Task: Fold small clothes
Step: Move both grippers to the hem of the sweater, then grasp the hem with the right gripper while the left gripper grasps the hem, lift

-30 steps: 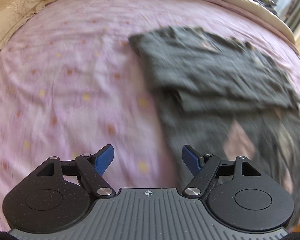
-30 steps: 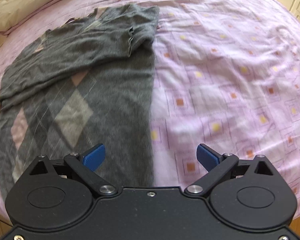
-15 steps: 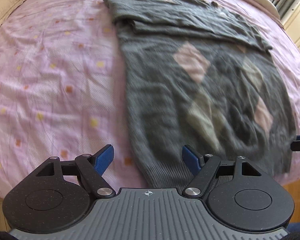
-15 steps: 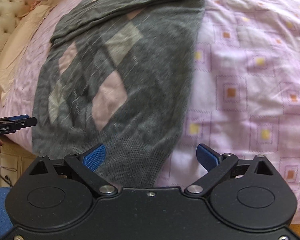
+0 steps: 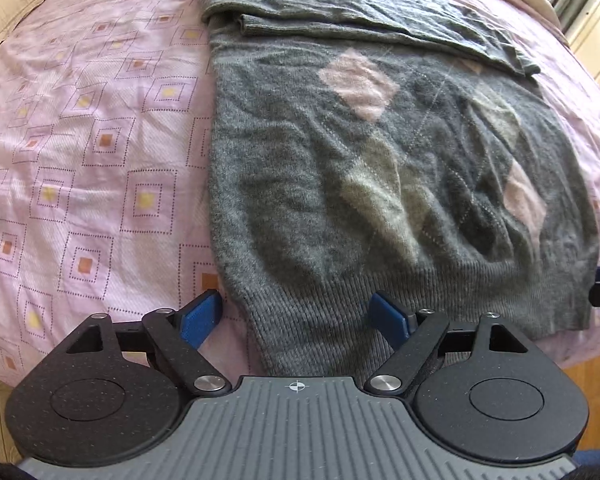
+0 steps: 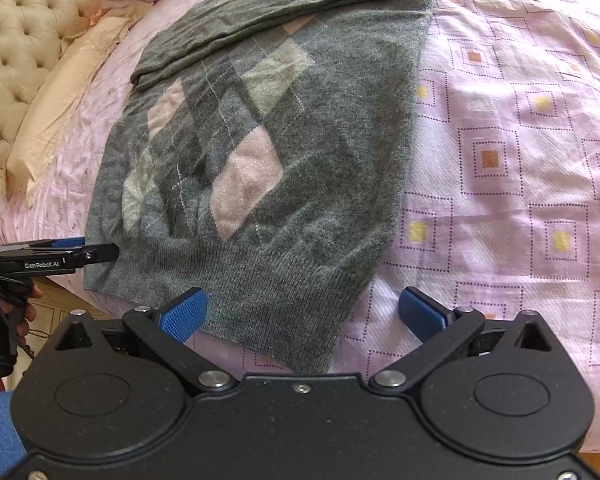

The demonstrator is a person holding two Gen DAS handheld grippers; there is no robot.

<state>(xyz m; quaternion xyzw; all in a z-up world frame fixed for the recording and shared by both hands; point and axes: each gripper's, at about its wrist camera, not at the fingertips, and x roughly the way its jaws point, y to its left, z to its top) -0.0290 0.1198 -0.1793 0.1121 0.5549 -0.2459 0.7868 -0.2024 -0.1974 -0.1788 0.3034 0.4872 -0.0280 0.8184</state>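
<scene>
A grey argyle sweater (image 5: 380, 168) lies flat on the pink bedspread (image 5: 100, 140), with its sleeves folded across the chest at the far end (image 5: 340, 16). My left gripper (image 5: 294, 318) is open, low at the ribbed hem, and the hem's left corner sits between its blue fingers (image 5: 200, 316). In the right wrist view the sweater (image 6: 268, 152) runs away from me. My right gripper (image 6: 303, 312) is open, with the hem's right corner between its fingers. The left gripper (image 6: 72, 258) shows side-on by the hem's other corner, held by a hand (image 6: 24, 310).
The hem lies close to the bed's near edge, with wooden floor (image 5: 596, 380) below it. A tufted beige headboard (image 6: 16, 40) and a pillow (image 6: 60, 92) are to the left in the right wrist view. The patterned bedspread (image 6: 520, 140) spreads to the right of the sweater.
Both grippers have drawn back from the sleeve end of the sweater to its near hem and come lower. Both have stayed open.
</scene>
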